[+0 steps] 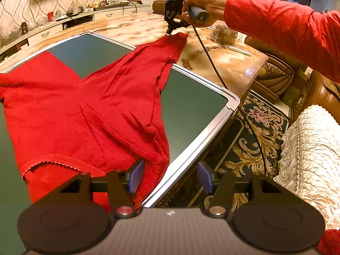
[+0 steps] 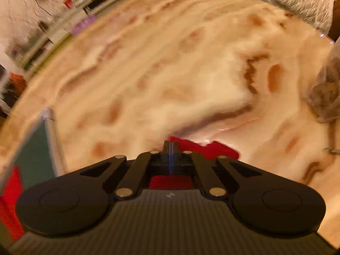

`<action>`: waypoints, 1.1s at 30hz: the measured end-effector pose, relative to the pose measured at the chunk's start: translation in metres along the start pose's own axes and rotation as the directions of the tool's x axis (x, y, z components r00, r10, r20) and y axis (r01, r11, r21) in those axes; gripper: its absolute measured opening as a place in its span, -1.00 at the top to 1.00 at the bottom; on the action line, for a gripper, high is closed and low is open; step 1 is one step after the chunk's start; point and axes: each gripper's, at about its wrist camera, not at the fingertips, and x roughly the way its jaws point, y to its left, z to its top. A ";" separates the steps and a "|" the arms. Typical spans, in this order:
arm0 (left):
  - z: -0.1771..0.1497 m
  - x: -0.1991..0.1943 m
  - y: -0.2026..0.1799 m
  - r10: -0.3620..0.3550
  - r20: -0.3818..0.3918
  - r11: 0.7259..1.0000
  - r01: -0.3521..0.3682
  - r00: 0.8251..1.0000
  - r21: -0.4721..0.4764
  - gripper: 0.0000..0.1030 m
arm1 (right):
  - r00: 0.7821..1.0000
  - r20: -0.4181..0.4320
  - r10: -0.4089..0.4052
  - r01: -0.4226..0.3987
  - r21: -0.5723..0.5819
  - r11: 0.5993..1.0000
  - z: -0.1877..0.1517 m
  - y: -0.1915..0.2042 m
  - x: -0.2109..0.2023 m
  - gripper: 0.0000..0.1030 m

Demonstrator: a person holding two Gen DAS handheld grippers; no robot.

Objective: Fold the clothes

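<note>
Red garment (image 1: 89, 114) lies spread across the dark green board (image 1: 191, 104) with the silver frame, filling the left and centre of the left wrist frame; one long leg or sleeve of it runs up toward the upper centre, off the board edge and onto the marbled table (image 1: 223, 63). Left gripper (image 1: 167, 178) sits at the bottom centre of its own view, blue pads (image 1: 137, 176) well apart — jaws spread wide, nothing between them. The left pad is at the garment's near hem, touching or just over the cloth, can't tell which; the right pad hangs past the board's frame over the patterned floor side. Right gripper (image 1: 170, 30) shows in the upper centre of the left wrist frame, held by a hand (image 1: 204, 6) in a red sleeve (image 1: 286, 27), its tip down at the far end of the garment's stretched-out part. In the right wrist view the right gripper (image 2: 170, 146) has its fingers pressed together at lower centre, red cloth (image 2: 204, 146) poking out just beyond and to the right of the tips and more showing beneath the linkage — clamped on the garment's end. That view is motion-blurred. Marble table (image 2: 170, 63) fills most of it; a corner of the green board (image 2: 31, 148) is at lower left, a clear bag of brownish stuff (image 2: 327, 89) at the right edge.
</note>
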 end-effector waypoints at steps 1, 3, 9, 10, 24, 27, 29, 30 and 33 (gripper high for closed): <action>0.000 0.000 0.000 -0.001 0.001 1.000 0.001 1.000 -0.001 -0.19 | 1.000 0.000 0.008 -0.008 0.009 1.000 0.001 0.000 0.000 0.97; 0.000 0.000 0.001 -0.002 0.003 1.000 0.002 1.000 -0.005 -0.19 | 1.000 0.000 0.024 -0.024 0.027 0.999 0.002 0.000 0.000 0.97; 0.000 0.000 0.000 0.000 0.005 1.000 0.000 1.000 -0.010 -0.21 | 0.999 0.019 -0.037 0.037 0.004 0.999 0.002 0.005 0.000 0.83; 0.000 0.000 0.000 -0.001 0.006 1.000 0.001 1.000 -0.009 -0.22 | 0.999 0.019 -0.044 0.044 -0.004 0.999 0.002 0.006 -0.002 0.76; 0.000 0.000 0.003 -0.011 0.011 1.000 0.011 1.000 -0.020 -0.23 | 0.992 -0.013 -0.123 0.122 -0.058 0.991 -0.001 0.015 0.010 0.85; -0.001 0.000 0.003 -0.012 0.014 1.000 0.012 1.000 -0.022 -0.23 | 0.995 -0.006 -0.095 0.095 -0.041 0.995 -0.001 0.011 0.005 0.86; -0.001 0.000 0.003 -0.010 0.014 1.000 0.011 1.000 -0.020 -0.23 | 0.998 -0.001 -0.058 0.058 -0.025 0.998 0.000 0.009 0.001 0.86; -0.001 0.000 0.003 -0.010 0.015 1.000 0.010 1.000 -0.020 -0.23 | 0.999 0.000 -0.036 0.036 -0.014 0.999 0.001 0.009 -0.001 0.86; -0.001 0.000 0.003 -0.010 0.016 1.000 0.011 1.000 -0.022 -0.23 | 1.000 -0.004 0.003 -0.003 0.027 1.000 0.004 0.007 0.001 0.86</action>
